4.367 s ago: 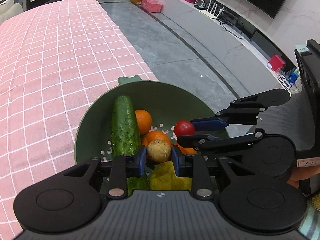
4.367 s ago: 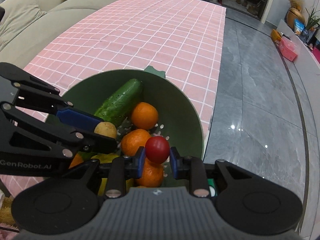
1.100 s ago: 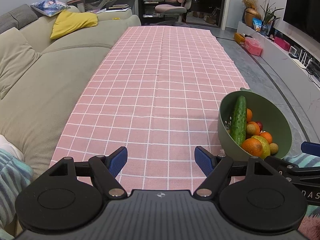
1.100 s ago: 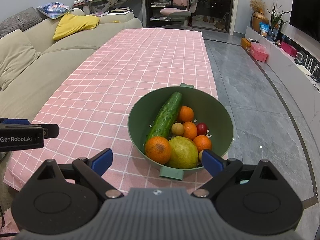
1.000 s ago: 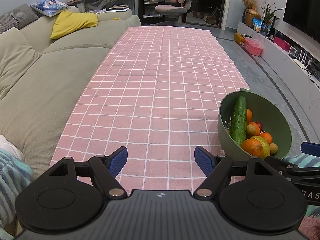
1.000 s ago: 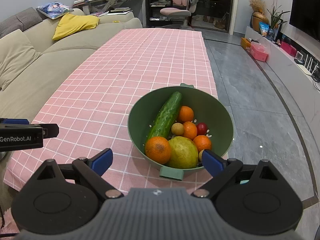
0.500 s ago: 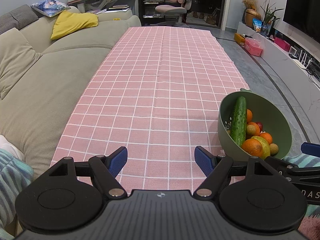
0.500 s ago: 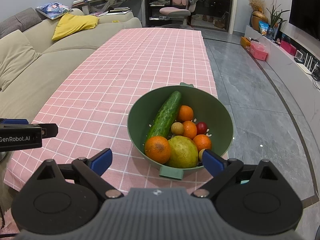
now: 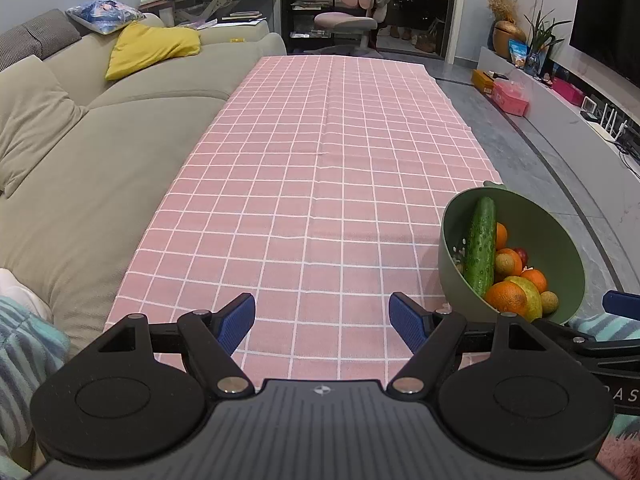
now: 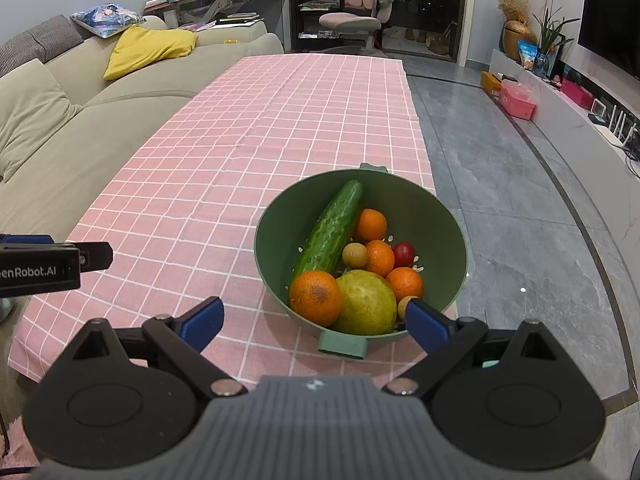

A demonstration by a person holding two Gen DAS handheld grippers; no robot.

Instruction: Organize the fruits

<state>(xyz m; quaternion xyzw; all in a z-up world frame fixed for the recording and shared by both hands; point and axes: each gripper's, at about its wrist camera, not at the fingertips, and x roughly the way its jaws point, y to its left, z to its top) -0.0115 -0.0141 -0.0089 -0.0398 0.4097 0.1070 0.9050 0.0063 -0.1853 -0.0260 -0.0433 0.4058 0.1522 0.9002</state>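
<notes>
A green colander bowl (image 10: pixel 444 220) stands at the near right corner of the pink checked tablecloth (image 10: pixel 240 160). It holds a cucumber (image 10: pixel 330 228), several oranges (image 10: pixel 315 296), a yellow-green pear (image 10: pixel 366 302), a red tomato (image 10: pixel 403 254) and a small brown fruit (image 10: pixel 355 255). My right gripper (image 10: pixel 312 320) is open and empty, held back just short of the bowl. My left gripper (image 9: pixel 322 318) is open and empty over the near edge of the cloth, left of the bowl (image 9: pixel 560 248). The cucumber also shows in the left wrist view (image 9: pixel 480 244).
A beige sofa (image 9: pixel 80 152) with a yellow cushion (image 9: pixel 152 46) runs along the table's left side. Grey tiled floor (image 10: pixel 520 220) lies to the right, with a low TV shelf (image 10: pixel 592 120) beyond. A pink office chair (image 9: pixel 352 20) stands past the far end.
Since 4.4 s ago both grippers have let go of the small brown fruit and the tomato in the bowl, opened and pulled back. Over the last second nothing has moved.
</notes>
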